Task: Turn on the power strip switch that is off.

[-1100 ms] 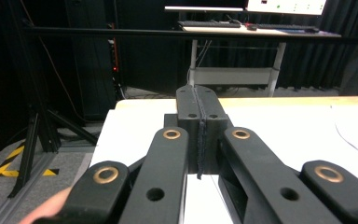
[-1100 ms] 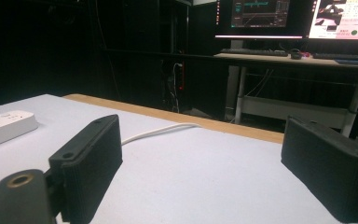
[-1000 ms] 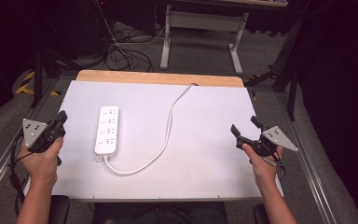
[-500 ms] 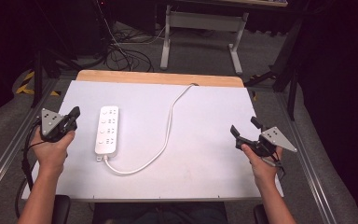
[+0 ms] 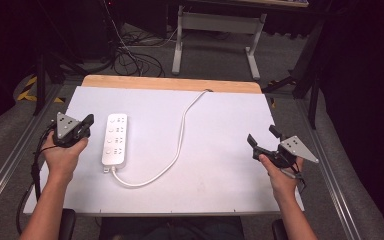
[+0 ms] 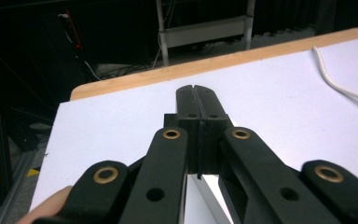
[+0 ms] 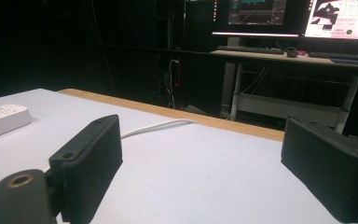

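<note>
We had barely begun. The strip (image 5: 115,139) lay untouched at left of centre in the high view, flat on the white table (image 5: 220,165), and neither tool had reached it.

Our left gripper (image 5: 82,127) sat just left of the strip, near it but apart, its jaws pressed together with nothing between them; in the left gripper view (image 6: 197,100) they met tip to tip over bare table. Our right gripper (image 5: 262,140) hung at the lower right of the high view, well apart from the strip, its jaws spread wide and empty, as its own view (image 7: 214,158) showed.

The strip's long axis ran up and down the frame, leaning slightly. Its cord (image 5: 180,135) left the bottom end, looped toward the lower middle, then climbed to the wooden edge (image 5: 170,83) at top. As we judged it, approach, grasp and any move of the strip all remained.
</note>
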A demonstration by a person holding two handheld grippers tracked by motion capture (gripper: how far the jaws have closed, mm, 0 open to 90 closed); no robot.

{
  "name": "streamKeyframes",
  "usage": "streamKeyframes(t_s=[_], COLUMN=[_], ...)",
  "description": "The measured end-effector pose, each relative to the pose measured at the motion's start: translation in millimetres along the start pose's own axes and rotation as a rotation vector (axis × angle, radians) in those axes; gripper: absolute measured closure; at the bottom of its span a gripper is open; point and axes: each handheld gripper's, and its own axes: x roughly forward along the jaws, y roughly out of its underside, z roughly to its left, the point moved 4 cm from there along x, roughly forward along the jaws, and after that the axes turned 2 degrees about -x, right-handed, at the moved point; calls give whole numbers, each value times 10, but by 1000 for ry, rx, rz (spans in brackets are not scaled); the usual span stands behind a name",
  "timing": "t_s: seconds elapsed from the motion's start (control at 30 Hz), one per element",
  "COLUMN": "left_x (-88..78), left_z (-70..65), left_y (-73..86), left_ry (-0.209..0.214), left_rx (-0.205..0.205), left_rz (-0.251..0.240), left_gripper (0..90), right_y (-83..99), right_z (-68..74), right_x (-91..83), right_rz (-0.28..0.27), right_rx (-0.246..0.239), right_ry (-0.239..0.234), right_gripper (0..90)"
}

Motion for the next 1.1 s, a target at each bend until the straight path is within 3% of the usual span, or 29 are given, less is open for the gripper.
streamKeyframes(t_s=[0.37,0.73,0.87,1.1], left_x=[364,454,529,623], left_z=[-88,-136,-149,-144], left_y=[74,151,222,279], left_ry=[53,95,107,113], left_rx=[61,81,109,109], left_rz=[122,201,283,350], left_gripper=[899,898,898,898], right_y=[-1,2,2,1], right_z=[14,20,19,13], right_x=[16,12,17,23], right_rz=[0,4,4,3], right_rx=[-3,-6,-3,-2], right_ry=[0,0,-2,0], right_gripper=[132,134,134,133])
